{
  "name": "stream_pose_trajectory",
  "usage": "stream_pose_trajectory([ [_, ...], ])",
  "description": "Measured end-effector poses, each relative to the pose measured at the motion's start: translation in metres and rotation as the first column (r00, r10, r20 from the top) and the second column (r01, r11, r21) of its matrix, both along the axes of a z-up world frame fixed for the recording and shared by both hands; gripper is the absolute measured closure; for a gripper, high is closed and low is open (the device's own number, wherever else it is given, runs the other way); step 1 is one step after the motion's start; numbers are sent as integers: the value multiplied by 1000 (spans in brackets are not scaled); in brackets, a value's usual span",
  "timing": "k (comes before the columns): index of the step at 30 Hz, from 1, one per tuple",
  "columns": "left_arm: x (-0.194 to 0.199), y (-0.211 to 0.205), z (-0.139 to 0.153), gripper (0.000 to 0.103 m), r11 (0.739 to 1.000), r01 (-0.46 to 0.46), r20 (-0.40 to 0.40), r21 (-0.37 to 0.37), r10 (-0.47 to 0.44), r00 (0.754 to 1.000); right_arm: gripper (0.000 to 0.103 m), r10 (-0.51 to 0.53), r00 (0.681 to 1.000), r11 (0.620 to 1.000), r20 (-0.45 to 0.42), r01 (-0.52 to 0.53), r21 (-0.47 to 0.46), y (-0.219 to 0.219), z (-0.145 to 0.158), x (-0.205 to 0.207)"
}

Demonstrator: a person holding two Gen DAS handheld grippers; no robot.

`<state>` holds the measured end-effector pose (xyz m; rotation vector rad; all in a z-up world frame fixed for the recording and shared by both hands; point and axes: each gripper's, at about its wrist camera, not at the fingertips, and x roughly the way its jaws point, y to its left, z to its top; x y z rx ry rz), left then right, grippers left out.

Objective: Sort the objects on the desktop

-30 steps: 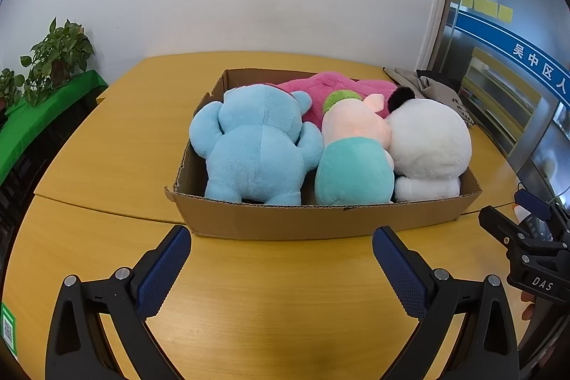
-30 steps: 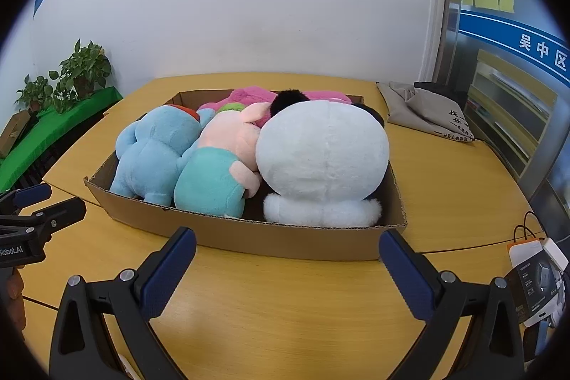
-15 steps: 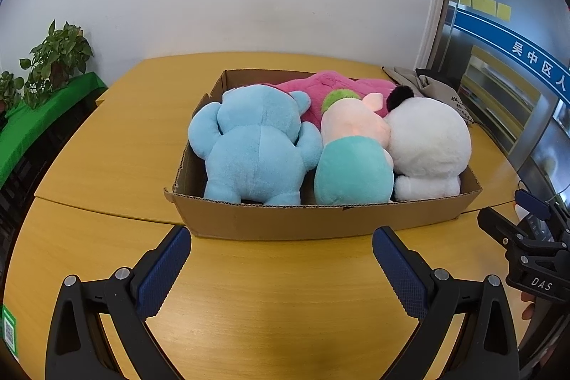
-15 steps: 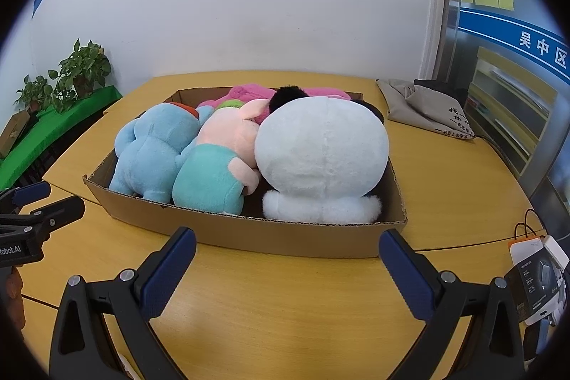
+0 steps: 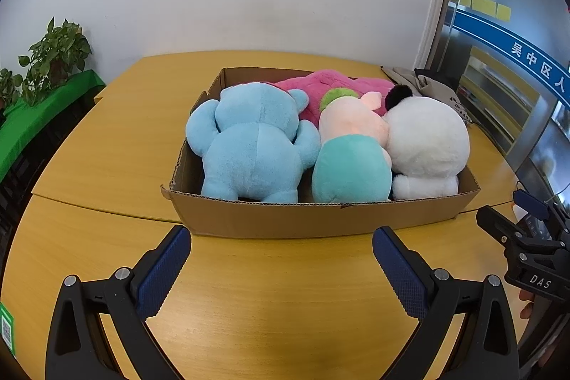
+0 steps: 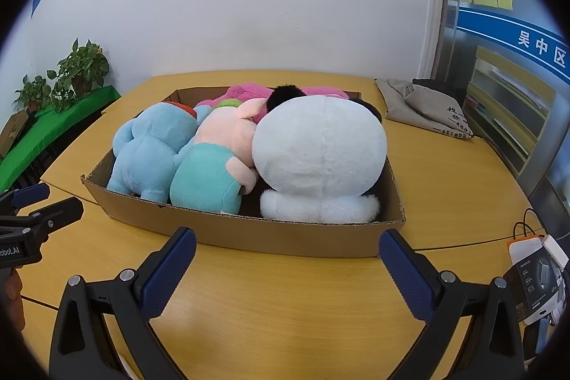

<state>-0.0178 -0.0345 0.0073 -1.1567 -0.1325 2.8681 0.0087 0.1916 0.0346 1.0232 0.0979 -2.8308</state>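
A shallow cardboard box [image 5: 320,219] [image 6: 285,239] sits on the wooden table and holds several plush toys. From left to right they are a light blue bear [image 5: 253,145] [image 6: 149,152], a pink and teal pig [image 5: 351,162] [image 6: 213,170] and a white panda [image 5: 425,145] [image 6: 320,152]. A magenta plush [image 5: 320,88] [image 6: 245,91] lies behind them. My left gripper [image 5: 281,267] stands open just in front of the box, nothing between its fingers. My right gripper [image 6: 286,267] is open too, before the box's right half, and shows at the right edge of the left wrist view [image 5: 516,234].
A grey cloth bag [image 6: 424,109] lies on the table's far right. A boxed gadget with cables [image 6: 538,276] sits at the near right edge. Potted plants [image 5: 53,52] stand on a green shelf to the left. A white wall is behind, a glass door on the right.
Hardly anything differs; the views shifted only slightly. Both grippers stayed open in front of the box.
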Motion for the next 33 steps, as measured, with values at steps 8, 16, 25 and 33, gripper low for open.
stream_pose_trajectory([
  [8, 0, 4, -2, 0, 1000, 2, 2, -10, -2, 1000, 0, 2, 1000, 1000, 5, -2, 0, 0, -2, -1],
  [16, 0, 9, -5, 0, 1000, 17, 9, 7, -17, 1000, 0, 0, 1000, 1000, 2, 0, 5, 0, 0, -3],
  [25, 1, 11, -4, 0, 1000, 20, 12, 13, -20, 1000, 0, -6, 1000, 1000, 4, 6, 3, 2, -1, -3],
  [33, 3, 19, -1, 0, 999, 49, 7, -15, -49, 999, 0, -7, 1000, 1000, 5, 7, 4, 4, -1, -4],
])
